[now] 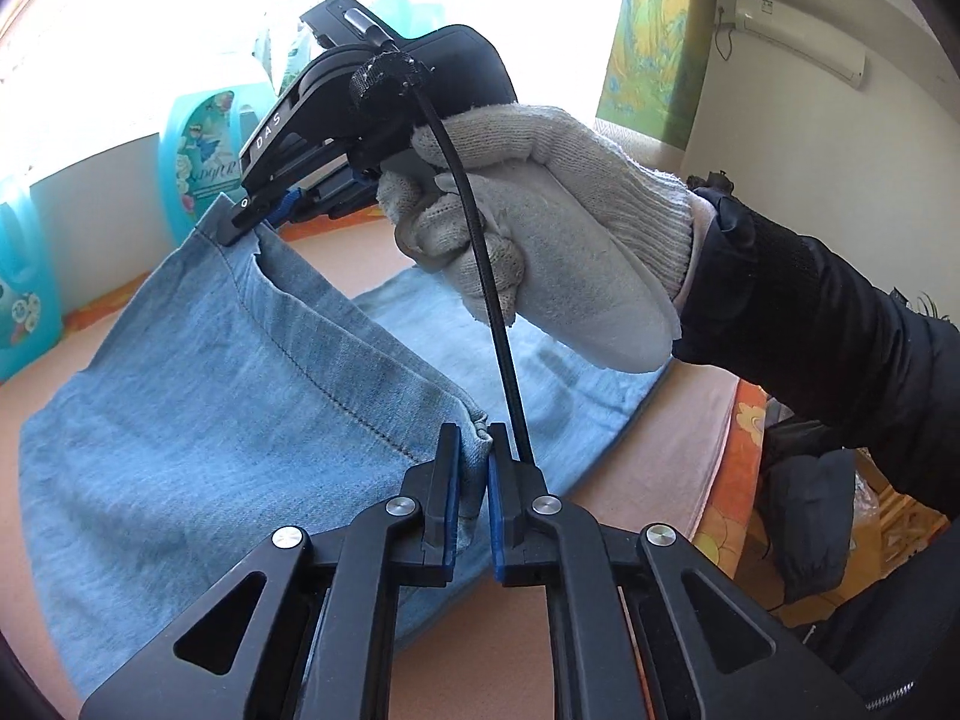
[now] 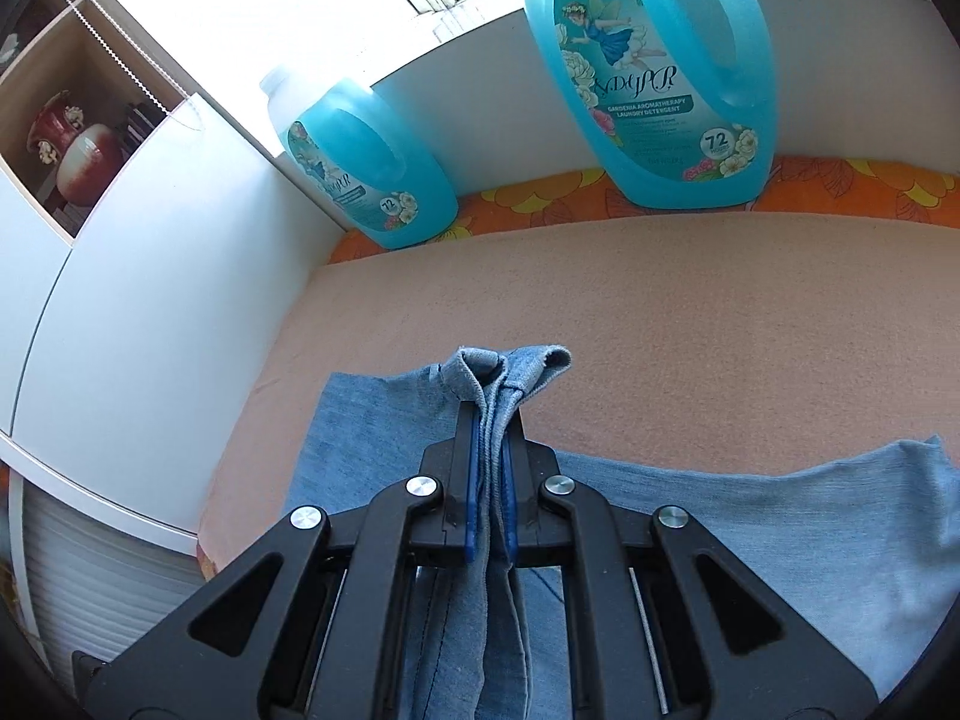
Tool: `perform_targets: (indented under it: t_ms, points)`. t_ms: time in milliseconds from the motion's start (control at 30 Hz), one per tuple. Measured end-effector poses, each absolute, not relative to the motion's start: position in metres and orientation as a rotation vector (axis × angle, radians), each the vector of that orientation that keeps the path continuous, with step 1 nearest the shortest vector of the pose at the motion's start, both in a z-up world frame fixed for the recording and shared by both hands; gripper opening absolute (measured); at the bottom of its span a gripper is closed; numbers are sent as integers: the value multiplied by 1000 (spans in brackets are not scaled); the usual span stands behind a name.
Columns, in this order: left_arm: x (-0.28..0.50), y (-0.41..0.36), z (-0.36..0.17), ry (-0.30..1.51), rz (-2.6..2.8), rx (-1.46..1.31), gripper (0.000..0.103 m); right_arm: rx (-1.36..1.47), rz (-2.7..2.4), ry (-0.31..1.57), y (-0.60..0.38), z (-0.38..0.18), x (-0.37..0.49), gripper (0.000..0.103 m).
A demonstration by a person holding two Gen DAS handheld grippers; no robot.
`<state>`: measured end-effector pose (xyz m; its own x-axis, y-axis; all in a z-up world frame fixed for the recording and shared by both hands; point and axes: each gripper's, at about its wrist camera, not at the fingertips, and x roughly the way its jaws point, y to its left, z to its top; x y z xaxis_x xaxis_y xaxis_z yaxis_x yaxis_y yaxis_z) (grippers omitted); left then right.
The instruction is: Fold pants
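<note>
Light blue denim pants (image 1: 198,420) lie partly on a peach-covered table (image 1: 660,438), with one end lifted. My left gripper (image 1: 475,438) is shut on a corner of the lifted denim edge. My right gripper (image 1: 258,222), held by a white-gloved hand (image 1: 540,240), is shut on the other corner of that edge, farther back. In the right wrist view my right gripper (image 2: 492,420) pinches a bunched fold of the pants (image 2: 504,372) between its blue pads. More of the pants (image 2: 810,516) lies flat below and to the right.
Two blue detergent jugs (image 2: 648,72) (image 2: 366,162) stand at the table's far edge on an orange floral cloth (image 2: 840,186). A white cabinet (image 2: 120,300) stands at the left. A dark jacket (image 1: 804,492) lies past the table's right edge.
</note>
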<state>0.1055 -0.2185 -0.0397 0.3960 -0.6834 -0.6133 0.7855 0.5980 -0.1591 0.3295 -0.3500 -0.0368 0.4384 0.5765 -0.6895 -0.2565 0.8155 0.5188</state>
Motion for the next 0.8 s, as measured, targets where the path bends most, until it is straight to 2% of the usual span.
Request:
perform_targets:
  t_ms: [233,567,800]
  points:
    - [106,-220,-42,681,-935,208,6,362,467,1006,-379,-38,323,7]
    - [120,-215,-50,699,-843,261,7,376,491,1005,-370,-43,328,7]
    - [145,-167,-17,622,-686,171,6,467,557,1012,-372,-49,338,7]
